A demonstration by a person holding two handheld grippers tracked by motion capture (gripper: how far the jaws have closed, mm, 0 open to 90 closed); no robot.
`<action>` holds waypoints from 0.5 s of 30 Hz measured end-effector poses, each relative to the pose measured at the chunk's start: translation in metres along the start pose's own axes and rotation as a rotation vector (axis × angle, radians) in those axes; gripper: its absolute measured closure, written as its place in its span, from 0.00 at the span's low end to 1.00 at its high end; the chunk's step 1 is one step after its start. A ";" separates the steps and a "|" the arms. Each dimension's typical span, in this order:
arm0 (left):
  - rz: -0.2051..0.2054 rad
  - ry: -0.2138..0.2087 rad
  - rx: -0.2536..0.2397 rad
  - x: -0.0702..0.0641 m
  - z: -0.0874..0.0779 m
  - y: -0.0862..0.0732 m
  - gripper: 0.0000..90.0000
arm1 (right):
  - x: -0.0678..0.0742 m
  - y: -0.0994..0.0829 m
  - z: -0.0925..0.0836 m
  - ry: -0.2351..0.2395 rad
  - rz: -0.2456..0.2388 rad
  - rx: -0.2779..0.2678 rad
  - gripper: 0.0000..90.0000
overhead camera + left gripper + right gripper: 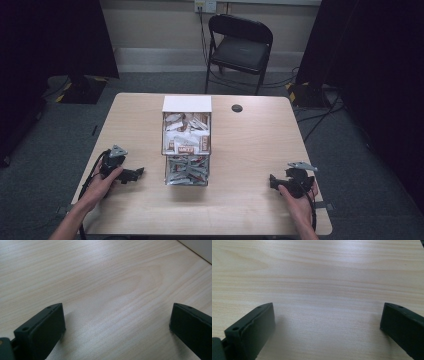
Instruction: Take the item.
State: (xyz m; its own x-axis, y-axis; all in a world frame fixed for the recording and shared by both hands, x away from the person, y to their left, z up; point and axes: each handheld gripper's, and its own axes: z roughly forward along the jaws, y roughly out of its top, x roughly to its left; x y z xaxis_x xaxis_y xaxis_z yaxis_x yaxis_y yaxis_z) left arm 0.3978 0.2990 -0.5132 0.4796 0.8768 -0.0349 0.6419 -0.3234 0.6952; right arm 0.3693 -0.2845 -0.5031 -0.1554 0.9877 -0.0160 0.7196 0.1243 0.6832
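We find no legible text. The packets (186, 145) in the clear box (186, 165) on the desk (250, 150) carry brown-and-white labels, too small for us to read.

This looks like a lab or recording room rather than a home. A plain light-wood table (250, 150) stands on grey carpet (60, 130), flanked by black curtains (45, 35) whose stand bases carry yellow-and-black hazard tape (300, 90). Cables (325, 115) trail across the floor (one runs up to a wall socket (205, 6)). A black folding chair (240, 47) sits against the bare wall.
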 end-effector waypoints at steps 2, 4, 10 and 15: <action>0.000 0.000 0.000 0.000 0.000 0.000 0.00 | 0.000 0.000 0.000 -0.001 0.003 0.001 0.00; 0.000 -0.001 0.000 0.000 0.000 0.000 0.00 | 0.001 -0.001 -0.001 -0.005 0.007 0.000 0.00; 0.000 0.000 0.000 0.000 0.000 0.000 0.00 | 0.005 -0.002 -0.004 0.022 -0.016 -0.023 0.10; -0.001 0.000 0.000 0.000 0.000 0.000 0.00 | 0.006 -0.001 -0.005 0.041 -0.029 -0.024 0.15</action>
State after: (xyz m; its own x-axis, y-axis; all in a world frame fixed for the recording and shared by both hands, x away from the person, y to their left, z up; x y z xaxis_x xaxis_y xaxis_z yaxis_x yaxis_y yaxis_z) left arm 0.3977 0.2989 -0.5131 0.4789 0.8772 -0.0356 0.6424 -0.3225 0.6952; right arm 0.3642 -0.2788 -0.5001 -0.2039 0.9790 -0.0063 0.6983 0.1499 0.6999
